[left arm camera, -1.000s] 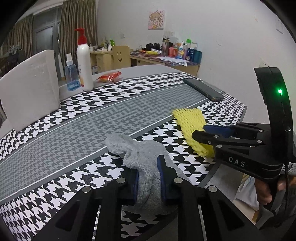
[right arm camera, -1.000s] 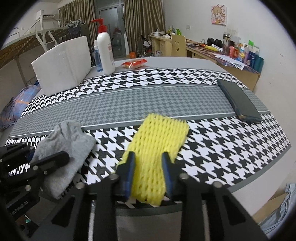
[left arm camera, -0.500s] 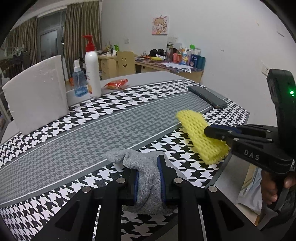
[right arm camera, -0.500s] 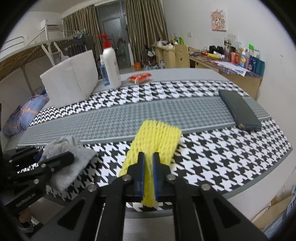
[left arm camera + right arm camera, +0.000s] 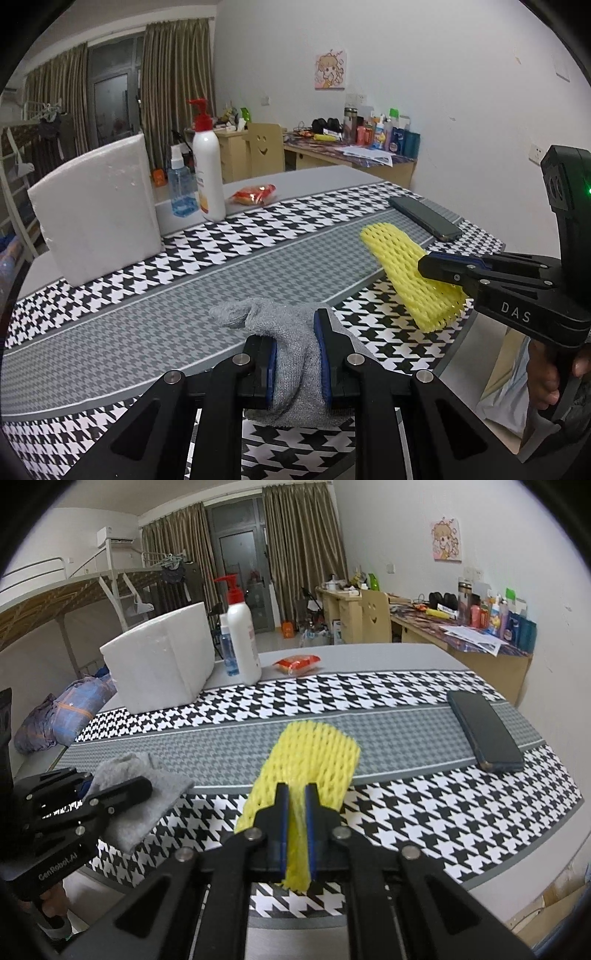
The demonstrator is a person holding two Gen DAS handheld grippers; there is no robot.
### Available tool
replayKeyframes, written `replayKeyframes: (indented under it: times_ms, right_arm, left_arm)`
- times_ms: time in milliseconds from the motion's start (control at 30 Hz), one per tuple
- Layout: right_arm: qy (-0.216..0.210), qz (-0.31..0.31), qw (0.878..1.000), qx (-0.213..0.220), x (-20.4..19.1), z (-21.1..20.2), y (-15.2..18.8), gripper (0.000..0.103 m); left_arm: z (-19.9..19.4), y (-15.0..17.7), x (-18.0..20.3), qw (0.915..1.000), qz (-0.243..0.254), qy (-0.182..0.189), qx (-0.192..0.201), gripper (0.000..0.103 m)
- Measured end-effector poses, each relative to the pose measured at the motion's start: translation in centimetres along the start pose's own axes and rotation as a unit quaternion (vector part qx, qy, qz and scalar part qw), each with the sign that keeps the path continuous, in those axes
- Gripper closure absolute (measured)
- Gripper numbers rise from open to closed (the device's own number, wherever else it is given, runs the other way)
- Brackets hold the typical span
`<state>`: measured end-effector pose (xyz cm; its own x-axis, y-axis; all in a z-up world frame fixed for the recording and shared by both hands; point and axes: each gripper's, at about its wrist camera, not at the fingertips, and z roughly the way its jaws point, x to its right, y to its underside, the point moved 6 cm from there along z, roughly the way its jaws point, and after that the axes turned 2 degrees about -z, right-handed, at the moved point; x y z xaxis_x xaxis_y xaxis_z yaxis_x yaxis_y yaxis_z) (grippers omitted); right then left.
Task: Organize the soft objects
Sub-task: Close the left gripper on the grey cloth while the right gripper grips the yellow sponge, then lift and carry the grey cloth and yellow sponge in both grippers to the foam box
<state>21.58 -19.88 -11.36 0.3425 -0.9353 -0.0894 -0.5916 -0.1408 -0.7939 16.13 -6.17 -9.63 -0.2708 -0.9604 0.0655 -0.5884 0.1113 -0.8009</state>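
Observation:
My left gripper [image 5: 297, 328] is shut on a grey knitted cloth [image 5: 291, 332] and holds it just above the houndstooth table's front edge; the cloth also shows in the right wrist view [image 5: 147, 786]. My right gripper [image 5: 296, 794] is shut on a yellow foam net sleeve [image 5: 314, 753] and holds it lifted off the table, tilted upward. The sleeve also shows in the left wrist view [image 5: 406, 269], to the right of the grey cloth, with the right gripper [image 5: 428, 267] clamped on its lower half.
A white foam block [image 5: 96, 206] stands at the back left. Beside it are a white pump bottle [image 5: 208, 173], a blue spray bottle [image 5: 181, 192] and a red snack packet [image 5: 253, 194]. A dark phone [image 5: 484, 734] lies at the right. The table edge [image 5: 517, 871] is close.
My right gripper closed on the yellow sleeve and lifted it off the table. My left gripper kept its hold on the grey cloth and raised it slightly.

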Motion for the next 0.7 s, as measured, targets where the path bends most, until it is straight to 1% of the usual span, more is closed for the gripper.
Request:
replayKeyframes:
  times_ms: [700]
  right_arm:
    - [-0.018, -0.021, 0.999, 0.026, -1.8, -0.4, -2.6, 0.092]
  left_arm:
    - [-1.6, -2.3, -2.8, 0.9987, -0.015, -0.034, 0.035, 0.084]
